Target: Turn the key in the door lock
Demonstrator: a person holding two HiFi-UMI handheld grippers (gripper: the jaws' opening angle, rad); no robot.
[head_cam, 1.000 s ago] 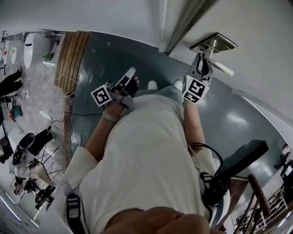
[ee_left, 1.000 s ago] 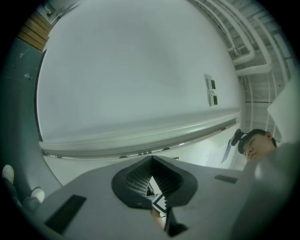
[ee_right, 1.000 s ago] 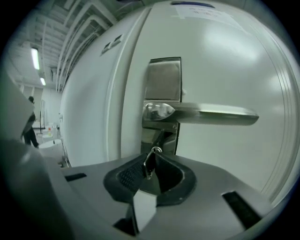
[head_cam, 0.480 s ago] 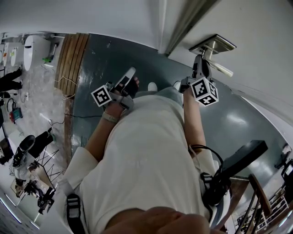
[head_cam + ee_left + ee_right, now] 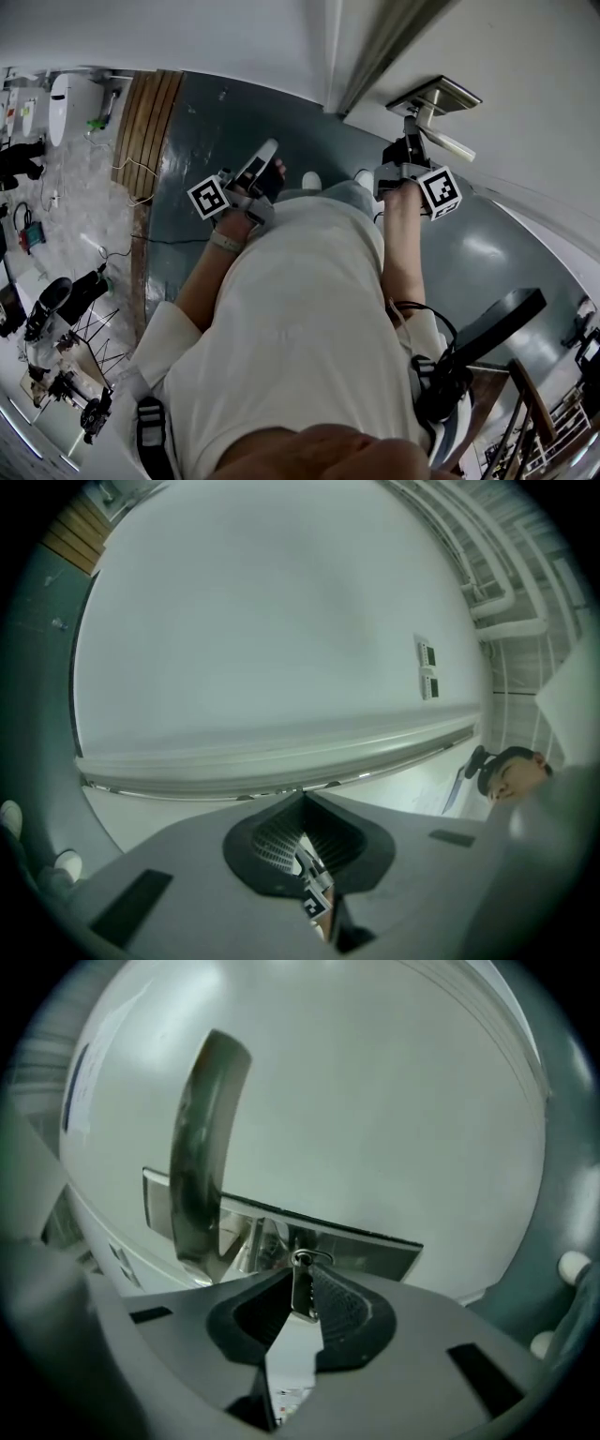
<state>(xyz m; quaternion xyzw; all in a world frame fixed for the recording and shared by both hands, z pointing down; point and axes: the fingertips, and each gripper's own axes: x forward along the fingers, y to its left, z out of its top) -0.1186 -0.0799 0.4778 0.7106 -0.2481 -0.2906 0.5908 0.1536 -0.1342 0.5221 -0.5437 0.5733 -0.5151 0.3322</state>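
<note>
Rolled a quarter turn: right gripper [image 5: 410, 133], fingers [image 5: 343, 1307] narrowly pinching the one small silver key [image 5: 302, 1290]. Left gripper [image 5: 302, 795] fingers pressed together, empty.

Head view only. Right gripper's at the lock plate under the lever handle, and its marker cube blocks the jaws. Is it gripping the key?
Observer: Yes. Right gripper view: the right gripper is shut on the small silver metal key.
Operator: Seated in the lock?
Observer: It reaches the brushed silver lock plate; the keyhole itself isn't discernible.
Operator: And the other hand?
Observer: The left gripper has its jaws together, nothing between them, facing a white wall.
</note>
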